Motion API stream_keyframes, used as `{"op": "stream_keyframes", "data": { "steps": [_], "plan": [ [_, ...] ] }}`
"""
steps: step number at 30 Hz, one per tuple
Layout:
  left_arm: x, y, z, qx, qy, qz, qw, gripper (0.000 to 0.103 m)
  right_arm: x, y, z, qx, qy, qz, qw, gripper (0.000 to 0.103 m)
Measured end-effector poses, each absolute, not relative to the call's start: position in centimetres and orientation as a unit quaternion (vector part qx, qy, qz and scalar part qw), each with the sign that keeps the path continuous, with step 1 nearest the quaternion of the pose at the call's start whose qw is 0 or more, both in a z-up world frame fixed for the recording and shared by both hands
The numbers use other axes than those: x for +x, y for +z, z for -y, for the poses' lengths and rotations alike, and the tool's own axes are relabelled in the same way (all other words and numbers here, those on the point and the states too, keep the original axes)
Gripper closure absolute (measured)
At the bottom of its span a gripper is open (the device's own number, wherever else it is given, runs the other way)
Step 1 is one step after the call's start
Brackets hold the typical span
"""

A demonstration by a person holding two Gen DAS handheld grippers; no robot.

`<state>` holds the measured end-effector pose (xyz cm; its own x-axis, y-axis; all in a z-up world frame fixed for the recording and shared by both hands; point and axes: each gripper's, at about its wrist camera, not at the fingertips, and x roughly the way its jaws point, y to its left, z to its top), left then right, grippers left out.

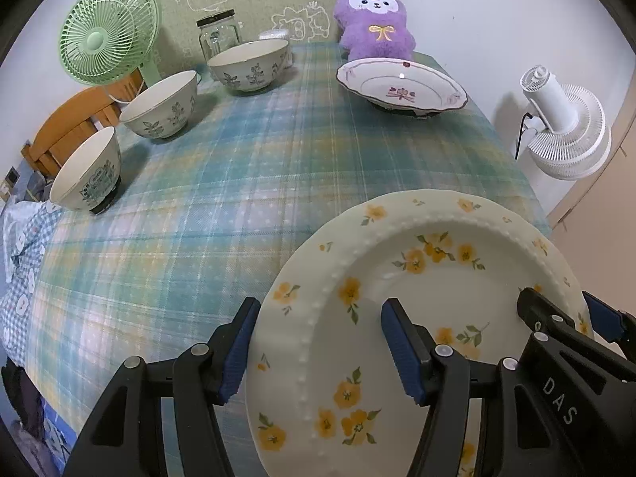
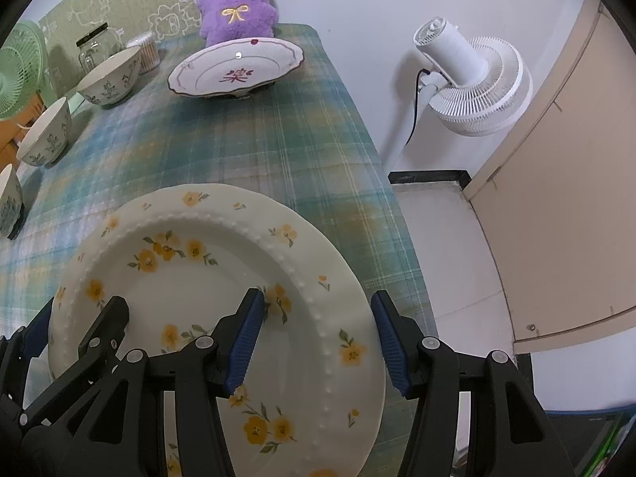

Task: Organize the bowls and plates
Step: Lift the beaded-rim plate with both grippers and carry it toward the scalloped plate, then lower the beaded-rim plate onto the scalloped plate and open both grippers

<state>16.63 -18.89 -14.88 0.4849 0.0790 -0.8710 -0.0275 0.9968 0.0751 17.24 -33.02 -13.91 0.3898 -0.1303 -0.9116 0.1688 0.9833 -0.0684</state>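
A cream plate with yellow flowers (image 1: pixel 397 278) lies at the near right of the table, also in the right wrist view (image 2: pixel 198 246). My left gripper (image 1: pixel 318 351) is open and straddles the plate's left rim. My right gripper (image 2: pixel 318 344) is open and straddles its right rim; it shows in the left wrist view (image 1: pixel 564 310). A white plate with a red flower (image 1: pixel 401 85) sits on a dark stand at the far right (image 2: pixel 234 67). Three patterned bowls (image 1: pixel 85 171) (image 1: pixel 161 105) (image 1: pixel 250 63) stand along the left side.
A green fan (image 1: pixel 107 31), a glass jar (image 1: pixel 218 35) and a purple plush toy (image 1: pixel 373 20) stand at the back of the plaid tablecloth (image 1: pixel 238 183). A white fan (image 2: pixel 469 79) stands on the floor beyond the table's right edge. A wooden chair (image 1: pixel 67 127) is at the left.
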Motion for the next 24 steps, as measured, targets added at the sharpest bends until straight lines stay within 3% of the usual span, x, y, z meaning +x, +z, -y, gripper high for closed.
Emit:
{"op": "stream_keyframes", "data": {
  "steps": [18, 24],
  "plan": [
    [16.42, -15.39, 19.58, 0.029, 0.059, -0.490, 0.869, 0.039, 17.46, -14.46, 33.27, 0.021, -0.087, -0.544, 0.834, 0.044],
    [16.30, -15.44, 19.78, 0.029, 0.069, -0.485, 0.871, 0.039, 17.46, -14.53, 33.37, 0.018, -0.086, -0.542, 0.836, 0.048]
  ]
}}
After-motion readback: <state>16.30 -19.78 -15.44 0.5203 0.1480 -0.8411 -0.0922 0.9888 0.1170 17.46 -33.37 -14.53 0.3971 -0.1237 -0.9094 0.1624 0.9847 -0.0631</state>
